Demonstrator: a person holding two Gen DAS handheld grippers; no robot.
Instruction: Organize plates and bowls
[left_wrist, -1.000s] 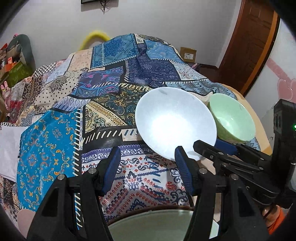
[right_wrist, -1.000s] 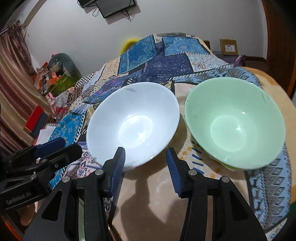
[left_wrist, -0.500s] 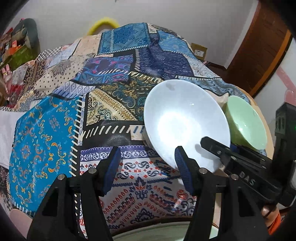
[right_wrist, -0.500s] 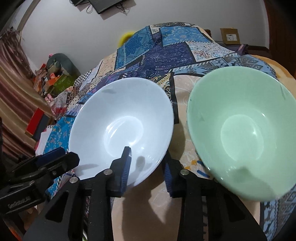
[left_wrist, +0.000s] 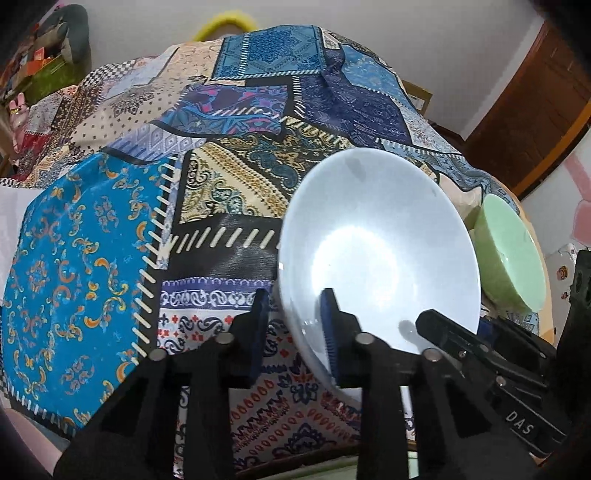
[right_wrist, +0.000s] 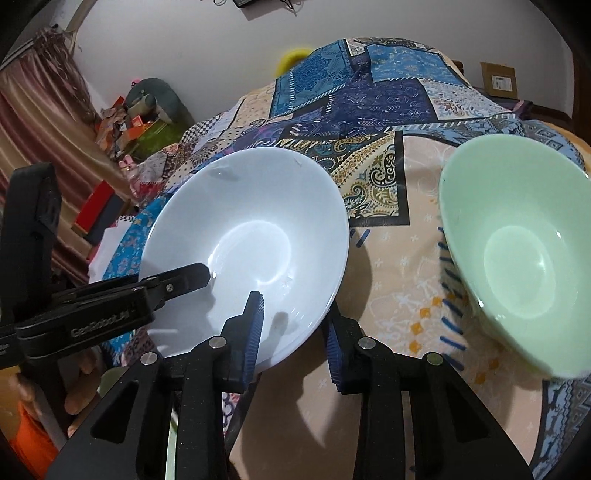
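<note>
A white bowl (left_wrist: 380, 251) (right_wrist: 251, 236) sits tilted on the patchwork cloth, with a pale green bowl (left_wrist: 511, 254) (right_wrist: 517, 251) apart from it on its right. My right gripper (right_wrist: 293, 339) is shut on the white bowl's near rim, one pad inside and one pressed on the outer wall. My left gripper (left_wrist: 293, 332) straddles the rim on the bowl's left. Its jaws are closing: the right pad lies inside, while a strip of cloth shows between the left pad and the wall. One left finger (right_wrist: 192, 275) reaches over the rim in the right wrist view.
The patchwork cloth (left_wrist: 92, 258) covers a round table that drops off past the green bowl. A plate's rim (left_wrist: 325, 467) shows just under my grippers. A brown door (left_wrist: 535, 96) stands far right, a cardboard box (right_wrist: 498, 79) behind, and clutter (right_wrist: 140, 114) far left.
The right gripper shut on the white bowl's near rim and tipped it, drawing it away from the green bowl. The left gripper sank toward the bowl's left rim and its jaws narrowed.
</note>
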